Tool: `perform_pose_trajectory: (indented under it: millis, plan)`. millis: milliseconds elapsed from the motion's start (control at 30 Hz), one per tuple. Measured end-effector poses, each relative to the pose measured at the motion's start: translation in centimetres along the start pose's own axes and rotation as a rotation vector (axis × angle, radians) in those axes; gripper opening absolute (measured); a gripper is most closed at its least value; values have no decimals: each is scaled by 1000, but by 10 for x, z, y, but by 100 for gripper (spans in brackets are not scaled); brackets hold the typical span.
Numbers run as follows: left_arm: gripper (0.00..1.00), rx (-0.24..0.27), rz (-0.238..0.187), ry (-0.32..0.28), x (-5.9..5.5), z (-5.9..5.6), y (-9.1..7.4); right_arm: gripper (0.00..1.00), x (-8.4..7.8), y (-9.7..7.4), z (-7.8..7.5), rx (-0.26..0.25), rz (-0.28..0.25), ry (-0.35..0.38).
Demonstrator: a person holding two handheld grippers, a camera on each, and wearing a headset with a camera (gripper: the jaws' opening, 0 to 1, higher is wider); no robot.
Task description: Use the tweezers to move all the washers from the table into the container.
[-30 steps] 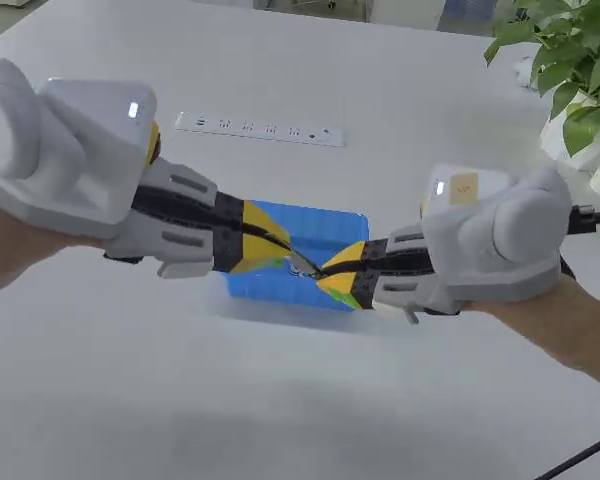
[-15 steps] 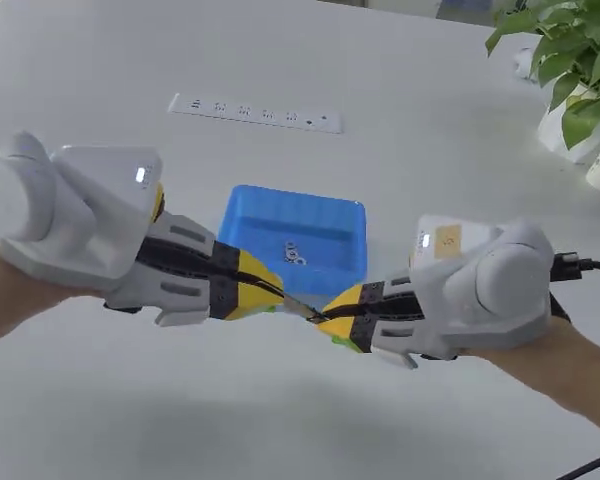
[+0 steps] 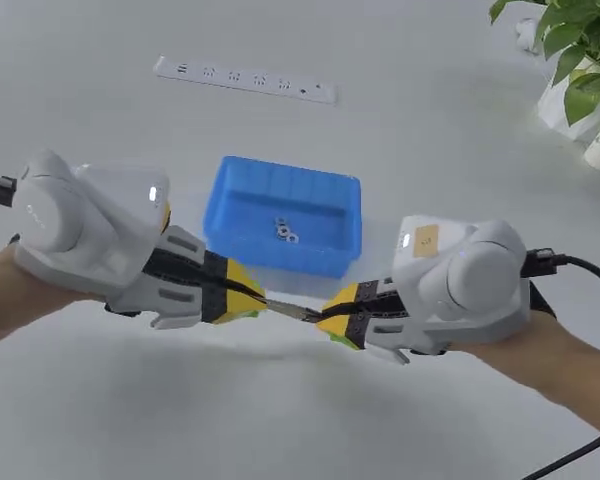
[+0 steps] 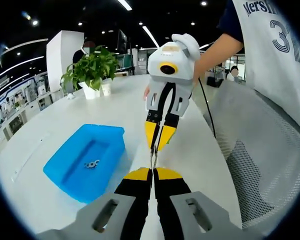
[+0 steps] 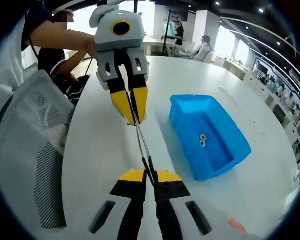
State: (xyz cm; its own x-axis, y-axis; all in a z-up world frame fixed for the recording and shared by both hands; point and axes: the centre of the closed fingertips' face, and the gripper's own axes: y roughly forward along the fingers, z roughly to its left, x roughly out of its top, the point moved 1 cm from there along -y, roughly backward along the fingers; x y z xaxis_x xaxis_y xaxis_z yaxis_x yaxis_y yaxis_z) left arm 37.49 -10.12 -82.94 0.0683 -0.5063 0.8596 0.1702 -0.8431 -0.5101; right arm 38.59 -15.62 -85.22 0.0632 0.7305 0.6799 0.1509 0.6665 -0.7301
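Observation:
A blue container (image 3: pixel 290 166) sits mid-table with several washers (image 3: pixel 285 231) in it. My left gripper (image 3: pixel 258 301) and right gripper (image 3: pixel 327 313) meet tip to tip just in front of its near wall. Both are shut on thin metal tweezers (image 3: pixel 291 310) that bridge the small gap between them. In the left gripper view the tweezers (image 4: pixel 153 159) run from my left gripper (image 4: pixel 151 175) to the right gripper (image 4: pixel 158 142), with the container (image 4: pixel 65 175) and washers (image 4: pixel 92 163) to the left. In the right gripper view the tweezers (image 5: pixel 141 140) run from my right gripper (image 5: pixel 150 177) to the left gripper (image 5: pixel 131 112); the container (image 5: pixel 225 160) and washers (image 5: pixel 204 139) lie to the right.
A white power strip (image 3: pixel 244 80) lies at the far side of the white table. A potted plant (image 3: pixel 580 60) stands at the back right. A black cable (image 3: pixel 580 270) trails from the right gripper. A mesh chair (image 4: pixel 260 165) stands at the table's near edge.
Both grippers, still joined at the tweezers, have drawn back from above the container to the table in front of its near wall. The head camera has tilted, shifting the scene.

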Motion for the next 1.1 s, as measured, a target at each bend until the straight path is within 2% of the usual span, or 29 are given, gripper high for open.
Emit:
perform_pose_trajectory:
  millis: [133,333,533,600,733,800,967,1100]
  plan:
    - [6,-14,23,-2,-9,-1,5,7,-5,5,1,16,23,-3]
    - [6,-9,70,-13,-21,5,11,7,-9,12,0,14,49,8]
    - [6,3,166,11,-37,5,16,7,-12,20,2,19,82,-32]
    - [6,2,172,10,-39,4,16,7,-14,21,1,19,85,-29]
    - [6,13,219,14,-47,3,18,7,-15,22,1,15,89,-28]
    - [6,8,219,1,-47,1,19,7,-15,23,1,14,100,-32]
    - [7,27,227,-19,-49,4,17,8,-15,22,3,17,100,-24]
    - [12,27,235,-27,-50,3,17,9,-15,22,4,12,100,-26]
